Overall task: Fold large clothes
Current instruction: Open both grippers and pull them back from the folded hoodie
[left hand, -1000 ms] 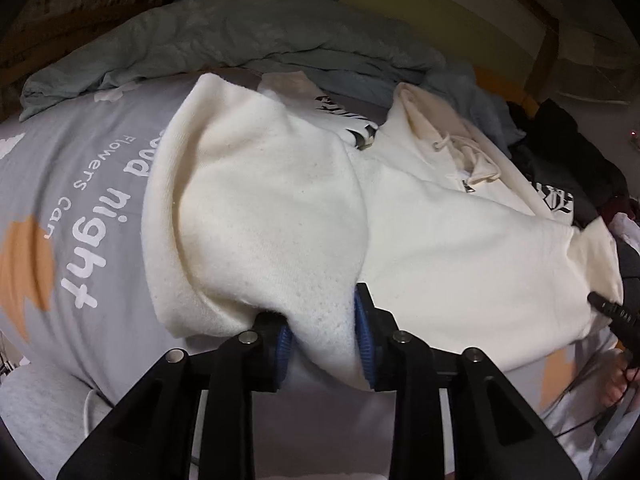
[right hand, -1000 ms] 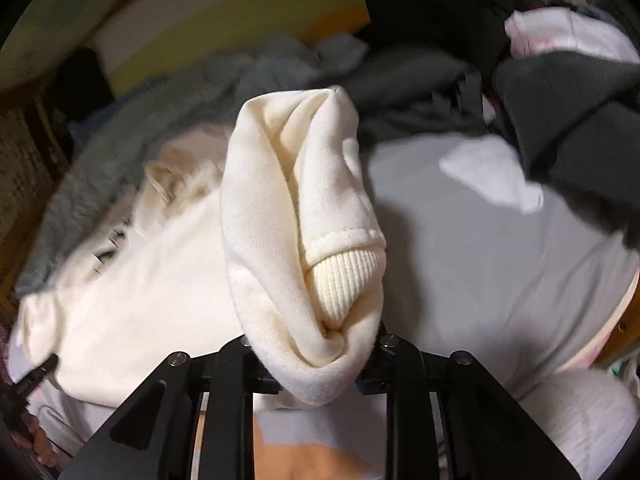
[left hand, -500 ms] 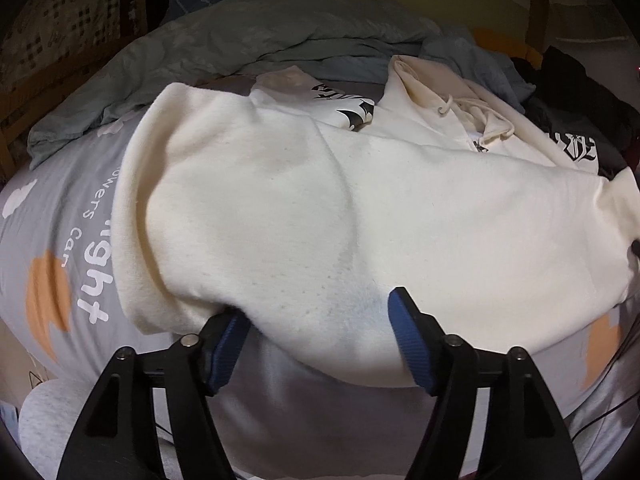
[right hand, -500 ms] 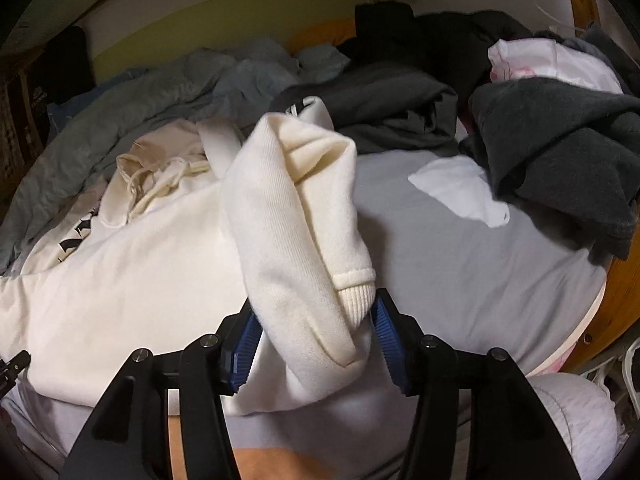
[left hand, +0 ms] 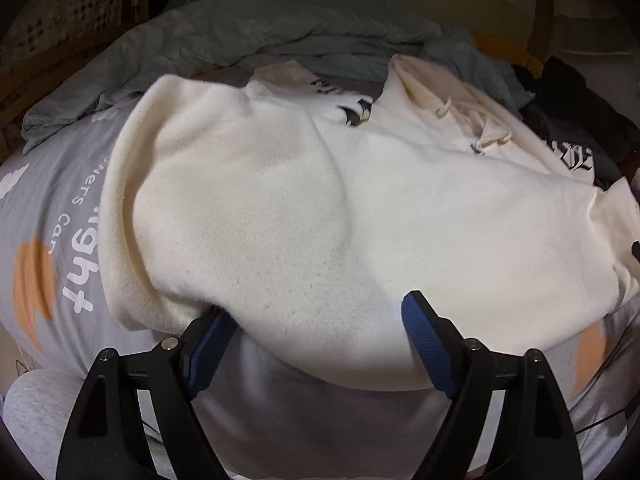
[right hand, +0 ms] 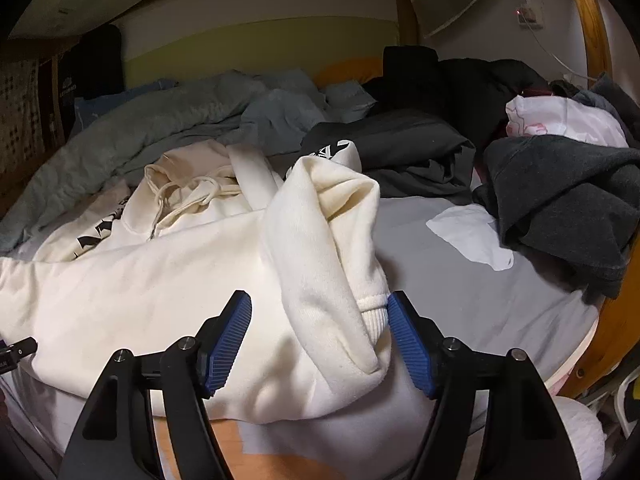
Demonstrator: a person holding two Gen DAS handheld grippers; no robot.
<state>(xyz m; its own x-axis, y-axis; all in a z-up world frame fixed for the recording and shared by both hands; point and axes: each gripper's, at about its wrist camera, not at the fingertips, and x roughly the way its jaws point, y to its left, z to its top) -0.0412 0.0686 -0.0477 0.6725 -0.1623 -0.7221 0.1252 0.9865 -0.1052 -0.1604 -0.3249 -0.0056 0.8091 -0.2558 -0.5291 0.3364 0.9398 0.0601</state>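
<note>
The cream hoodie lay spread across the grey bedsheet, its hood and drawstrings at the far side and its near hem draped toward me. My left gripper had its jaws spread and opening wider, the blue pads standing either side of the hem's near edge; the left pad sat tucked against a fold of the cloth, the right pad was just at the fabric, and neither squeezed it. My right gripper was likewise opening its jaws, with the folded-over sleeve lying between them, its ribbed cuff just beside the right pad, the left pad apart from it. The sleeve rested on the hoodie's body on the bed. A crumpled grey-blue quilt lay at the far left, and dark clothes were heaped at the far right, near a pale pink-printed piece
</note>
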